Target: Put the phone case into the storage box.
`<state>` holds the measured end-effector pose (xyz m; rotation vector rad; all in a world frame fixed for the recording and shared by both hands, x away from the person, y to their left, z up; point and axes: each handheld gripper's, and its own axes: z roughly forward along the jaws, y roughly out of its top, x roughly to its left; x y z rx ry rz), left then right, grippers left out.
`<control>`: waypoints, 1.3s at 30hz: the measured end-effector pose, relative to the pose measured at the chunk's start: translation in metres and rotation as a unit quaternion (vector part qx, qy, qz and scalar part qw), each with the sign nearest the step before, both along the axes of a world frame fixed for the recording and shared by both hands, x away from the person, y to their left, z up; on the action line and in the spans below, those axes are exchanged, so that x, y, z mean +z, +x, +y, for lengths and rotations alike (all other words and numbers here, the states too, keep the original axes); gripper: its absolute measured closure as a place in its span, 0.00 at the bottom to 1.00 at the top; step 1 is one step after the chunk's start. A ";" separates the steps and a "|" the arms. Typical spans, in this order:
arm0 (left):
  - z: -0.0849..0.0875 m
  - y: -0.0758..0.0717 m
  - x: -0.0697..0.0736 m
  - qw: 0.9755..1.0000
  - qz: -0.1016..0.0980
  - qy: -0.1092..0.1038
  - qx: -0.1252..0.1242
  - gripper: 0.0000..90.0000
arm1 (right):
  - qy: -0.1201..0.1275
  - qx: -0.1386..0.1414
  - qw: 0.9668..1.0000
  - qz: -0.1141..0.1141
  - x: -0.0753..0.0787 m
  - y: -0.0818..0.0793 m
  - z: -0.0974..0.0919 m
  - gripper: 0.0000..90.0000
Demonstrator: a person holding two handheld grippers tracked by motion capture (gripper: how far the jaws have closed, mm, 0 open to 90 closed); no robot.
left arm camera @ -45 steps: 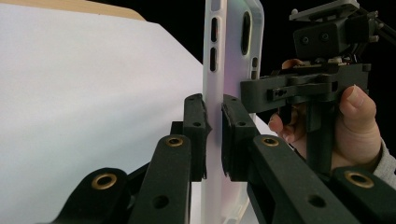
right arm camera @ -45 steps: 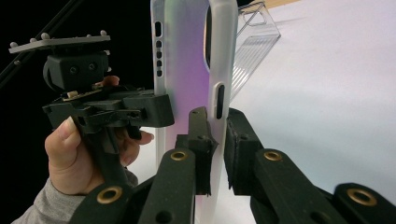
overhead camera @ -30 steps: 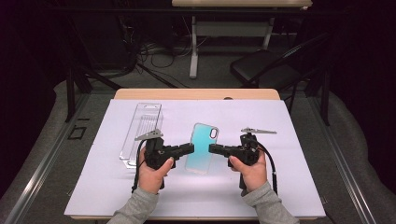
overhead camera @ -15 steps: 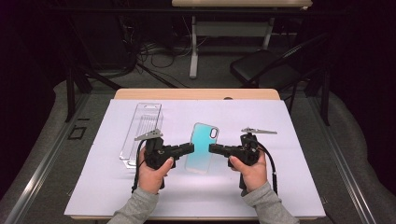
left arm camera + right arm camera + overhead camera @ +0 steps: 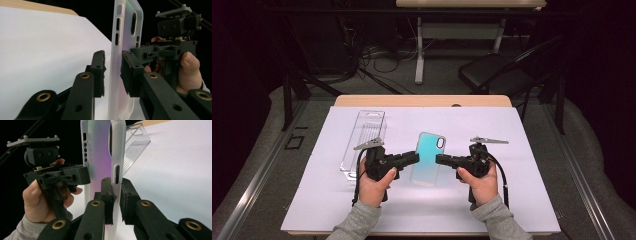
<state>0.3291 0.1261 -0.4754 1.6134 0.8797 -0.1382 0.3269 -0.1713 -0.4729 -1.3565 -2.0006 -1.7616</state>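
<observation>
The phone case (image 5: 428,159) is clamped by the right gripper (image 5: 441,159) at 3 o'clock. The left gripper (image 5: 413,158), at 9 o'clock, has just been opening around it; it should be drawn clear sideways, unsnagged.
</observation>
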 end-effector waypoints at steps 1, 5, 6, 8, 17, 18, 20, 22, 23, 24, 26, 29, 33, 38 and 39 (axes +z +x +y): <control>0.000 0.000 0.000 1.000 0.000 0.000 0.001 0.79 | 0.000 0.000 1.000 0.000 0.000 0.000 0.000 0.91; 0.001 0.000 0.001 1.000 -0.003 0.002 0.004 0.76 | -0.005 -0.001 1.000 -0.003 0.000 0.000 0.000 0.91; 0.001 0.000 0.001 1.000 -0.003 0.002 0.005 0.76 | -0.005 -0.002 1.000 -0.003 0.000 0.000 0.000 0.92; 0.001 0.000 0.001 1.000 -0.004 0.003 0.005 0.75 | -0.007 -0.002 1.000 -0.004 0.000 0.000 0.000 0.91; 0.003 -0.001 0.004 1.000 -0.017 0.008 0.014 0.68 | -0.014 -0.004 1.000 -0.009 0.000 0.000 -0.001 0.91; 0.003 -0.001 0.005 1.000 -0.020 0.009 0.017 0.66 | -0.015 -0.005 1.000 -0.010 0.001 0.000 -0.001 0.91; 0.003 -0.001 0.005 0.999 -0.023 0.011 0.019 0.65 | -0.017 -0.006 1.000 -0.012 0.001 -0.001 -0.001 0.91; 0.003 -0.002 0.006 1.000 -0.021 0.010 0.020 0.64 | -0.019 -0.008 1.000 -0.016 0.001 -0.001 -0.001 0.91; 0.003 -0.002 0.006 0.999 -0.022 0.010 0.022 0.63 | -0.021 -0.009 1.000 -0.016 0.001 -0.001 -0.001 0.91; 0.003 -0.002 0.006 0.999 -0.023 0.011 0.023 0.61 | -0.022 -0.009 1.000 -0.017 0.001 -0.001 -0.001 0.91; 0.004 -0.002 0.007 0.999 -0.025 0.013 0.025 0.59 | -0.025 -0.010 0.999 -0.017 0.002 -0.001 -0.002 0.91; 0.003 -0.002 0.008 0.999 -0.035 0.018 0.032 0.56 | -0.027 -0.012 0.999 -0.022 0.002 -0.001 -0.002 0.91; 0.004 -0.002 0.009 0.998 -0.039 0.020 0.035 0.52 | -0.036 -0.016 0.999 -0.026 0.002 -0.002 -0.002 0.91; 0.005 -0.002 0.011 0.998 -0.046 0.027 0.043 0.46 | -0.044 -0.020 0.998 -0.031 0.002 -0.002 -0.002 0.91; 0.005 -0.002 0.011 0.997 -0.048 0.028 0.046 0.46 | -0.045 -0.021 0.998 -0.032 0.002 -0.002 -0.002 0.91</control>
